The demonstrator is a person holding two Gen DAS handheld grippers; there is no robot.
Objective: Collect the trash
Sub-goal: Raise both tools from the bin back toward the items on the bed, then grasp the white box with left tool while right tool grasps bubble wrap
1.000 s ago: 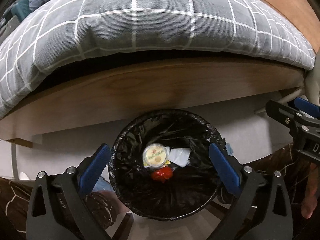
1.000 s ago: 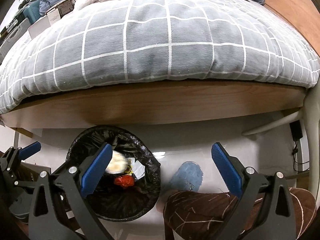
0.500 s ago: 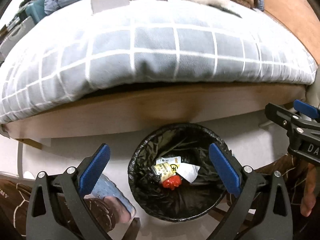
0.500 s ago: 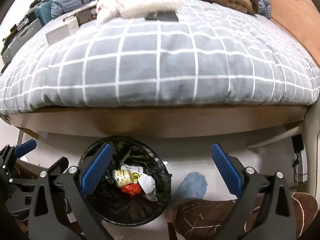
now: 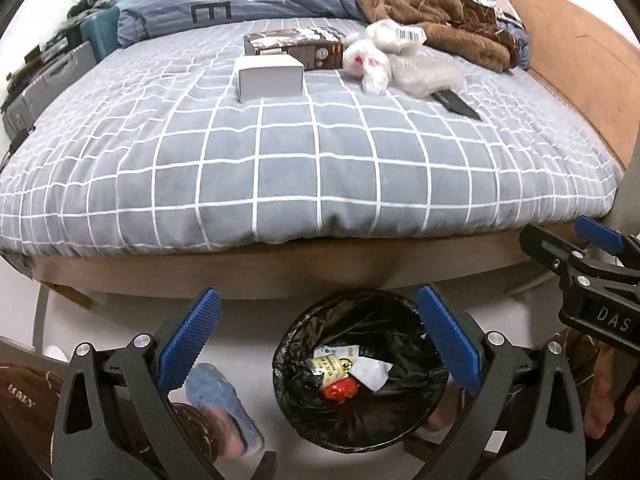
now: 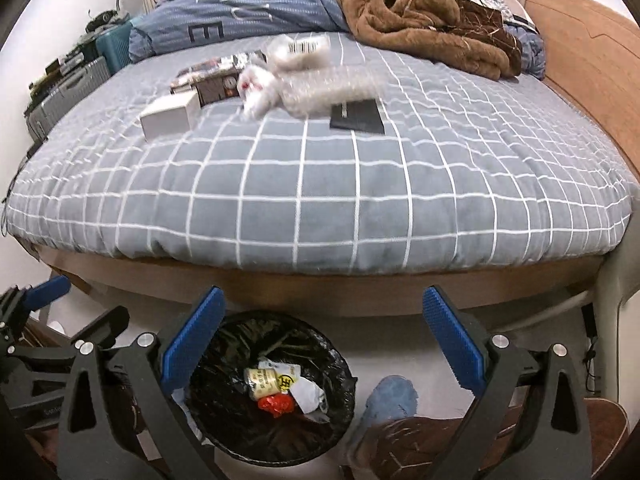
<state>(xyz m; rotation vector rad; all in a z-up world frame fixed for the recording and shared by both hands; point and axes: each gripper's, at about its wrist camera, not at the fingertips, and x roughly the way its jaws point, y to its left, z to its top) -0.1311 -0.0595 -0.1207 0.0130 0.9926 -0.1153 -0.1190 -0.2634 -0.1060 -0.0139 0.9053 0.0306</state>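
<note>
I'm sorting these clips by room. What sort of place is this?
Most likely a bedroom: a bed with a grey checked cover fills the view, a brown blanket lies bunched at its head, and a lined trash bin stands on the floor beside it.

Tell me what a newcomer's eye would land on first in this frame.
Probably the cluster of litter on the grey white-checked quilt: a white rectangular box, a dark brown carton, crumpled clear plastic wrapping and a flat black card toward the far side. Next, the round bin with a black liner on the floor beside the bed, holding a red scrap, with both open grippers poised above.
</note>
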